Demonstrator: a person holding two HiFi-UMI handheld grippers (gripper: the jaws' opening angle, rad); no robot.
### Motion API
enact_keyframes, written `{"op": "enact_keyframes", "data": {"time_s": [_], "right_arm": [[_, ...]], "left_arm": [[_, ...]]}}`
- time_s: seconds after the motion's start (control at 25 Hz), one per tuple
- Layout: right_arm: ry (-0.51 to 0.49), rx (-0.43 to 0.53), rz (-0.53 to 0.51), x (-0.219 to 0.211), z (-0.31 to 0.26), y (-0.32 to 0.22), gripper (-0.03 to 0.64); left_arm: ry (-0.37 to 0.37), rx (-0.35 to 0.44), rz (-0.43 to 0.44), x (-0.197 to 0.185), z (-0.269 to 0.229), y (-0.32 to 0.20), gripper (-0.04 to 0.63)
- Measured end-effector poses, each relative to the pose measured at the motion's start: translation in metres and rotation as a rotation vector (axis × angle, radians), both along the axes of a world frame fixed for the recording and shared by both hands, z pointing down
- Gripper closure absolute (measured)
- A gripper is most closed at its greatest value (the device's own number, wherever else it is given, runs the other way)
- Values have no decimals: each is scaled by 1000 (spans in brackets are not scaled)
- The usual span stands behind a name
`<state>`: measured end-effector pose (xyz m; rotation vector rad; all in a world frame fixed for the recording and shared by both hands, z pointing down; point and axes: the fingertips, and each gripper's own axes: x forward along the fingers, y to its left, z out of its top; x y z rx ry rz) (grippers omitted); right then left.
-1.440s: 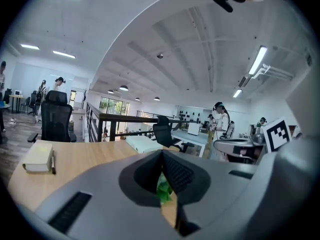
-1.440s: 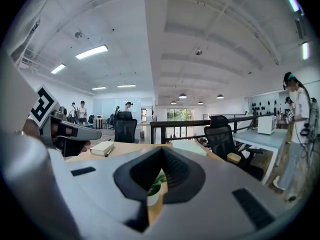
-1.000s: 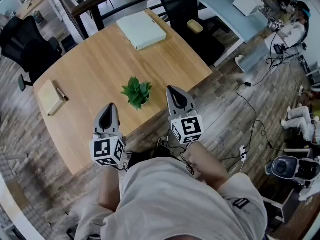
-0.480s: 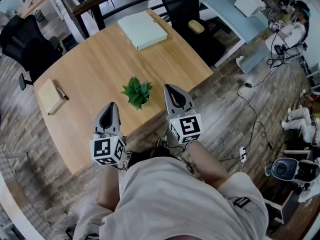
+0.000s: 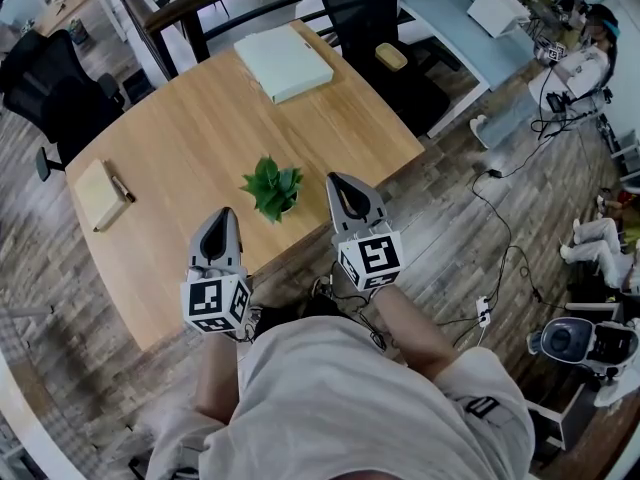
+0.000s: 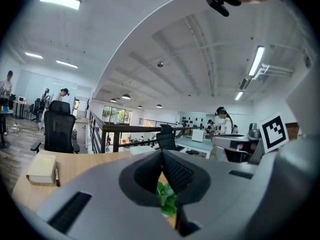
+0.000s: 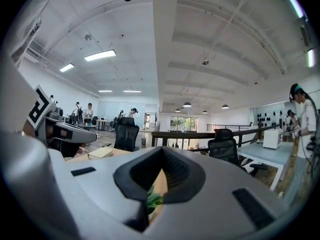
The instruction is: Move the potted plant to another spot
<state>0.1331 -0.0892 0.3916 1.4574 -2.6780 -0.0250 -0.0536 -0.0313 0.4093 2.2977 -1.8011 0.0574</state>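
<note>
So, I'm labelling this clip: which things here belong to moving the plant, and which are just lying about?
Job in hand: plant, left gripper, right gripper, table.
Lying about: pale box, notebook, pen, chair.

Wooden table (image 5: 190,138), black chair (image 5: 50,83), plank floor (image 5: 440,238)

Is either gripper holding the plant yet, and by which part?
Nothing is held. The left gripper and right gripper are shut and empty; the potted plant stands untouched on the table.
</note>
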Motion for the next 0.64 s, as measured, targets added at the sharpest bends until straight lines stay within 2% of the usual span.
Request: {"op": "enact_keyframes", "data": {"time_s": [0.64], "right_arm": [[-3,-4,2,4,2,0,614]], "left_arm": [[0,-4,3,4,4,0,583]]}}
